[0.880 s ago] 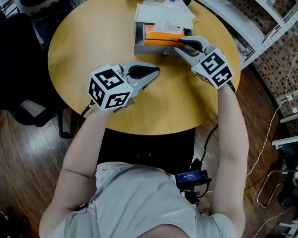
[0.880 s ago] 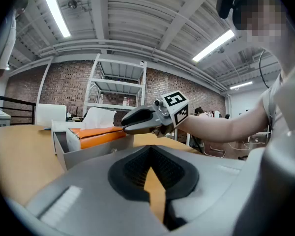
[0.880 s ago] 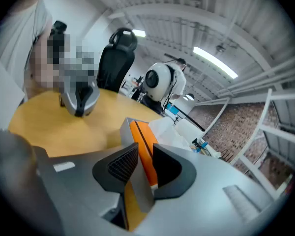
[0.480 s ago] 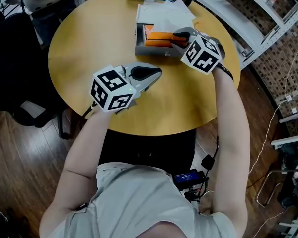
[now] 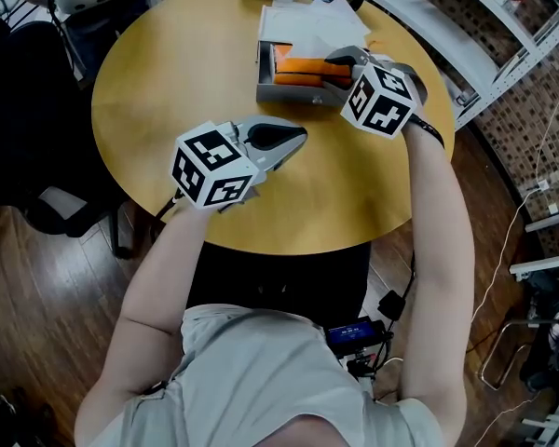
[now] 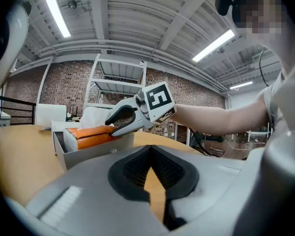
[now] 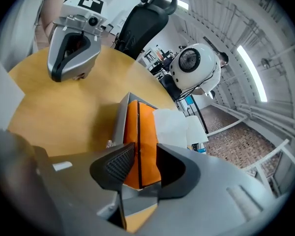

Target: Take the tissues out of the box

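Round table (image 5: 168,82) — parted right claw (image 7: 141,157) straddles orange tissue pack (image 7: 140,127).

Smooth wood table (image 5: 168,82); matt grey box (image 5: 293,91).

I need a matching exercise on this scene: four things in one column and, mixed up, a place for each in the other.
1 orange pack
2 white sheets
3 left tool
4 right tool

A over bare table, short of the grey box
B inside the grey box
C beyond the grey box
D jaws open astride the orange pack

Pairs: 1-B, 2-C, 3-A, 4-D
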Action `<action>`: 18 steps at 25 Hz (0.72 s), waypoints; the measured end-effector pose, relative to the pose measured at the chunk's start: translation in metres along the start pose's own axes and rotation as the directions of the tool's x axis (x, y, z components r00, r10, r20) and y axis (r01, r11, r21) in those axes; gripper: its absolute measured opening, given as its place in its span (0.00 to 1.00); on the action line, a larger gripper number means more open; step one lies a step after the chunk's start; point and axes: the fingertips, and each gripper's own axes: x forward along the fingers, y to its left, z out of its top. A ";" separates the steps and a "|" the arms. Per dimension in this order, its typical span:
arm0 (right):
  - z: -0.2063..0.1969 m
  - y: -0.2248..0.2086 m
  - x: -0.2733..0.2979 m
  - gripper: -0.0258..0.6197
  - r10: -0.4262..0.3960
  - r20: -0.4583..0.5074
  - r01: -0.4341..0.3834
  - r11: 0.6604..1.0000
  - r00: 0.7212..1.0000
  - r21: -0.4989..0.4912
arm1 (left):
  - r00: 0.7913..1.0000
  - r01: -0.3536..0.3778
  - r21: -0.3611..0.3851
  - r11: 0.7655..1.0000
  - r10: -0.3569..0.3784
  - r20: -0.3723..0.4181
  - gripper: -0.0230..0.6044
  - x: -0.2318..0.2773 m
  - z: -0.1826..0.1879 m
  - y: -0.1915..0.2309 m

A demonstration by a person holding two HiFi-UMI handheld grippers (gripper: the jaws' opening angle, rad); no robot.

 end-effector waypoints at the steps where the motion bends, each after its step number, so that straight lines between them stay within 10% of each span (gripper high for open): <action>1: 0.002 0.001 -0.001 0.26 0.006 0.008 -0.006 1.000 1.000 -0.002 | 1.000 0.000 0.000 1.000 0.000 0.000 0.04 0.000 0.000 0.000; 11: -0.003 0.007 0.013 0.14 0.058 0.013 -0.059 0.997 0.998 0.052 | 1.000 0.000 0.001 1.000 0.000 0.001 0.04 0.002 -0.001 0.000; 18: 0.004 0.003 0.002 0.07 -0.056 -0.010 0.055 0.998 0.998 -0.042 | 1.000 0.001 0.001 1.000 -0.001 0.002 0.04 -0.001 -0.002 0.001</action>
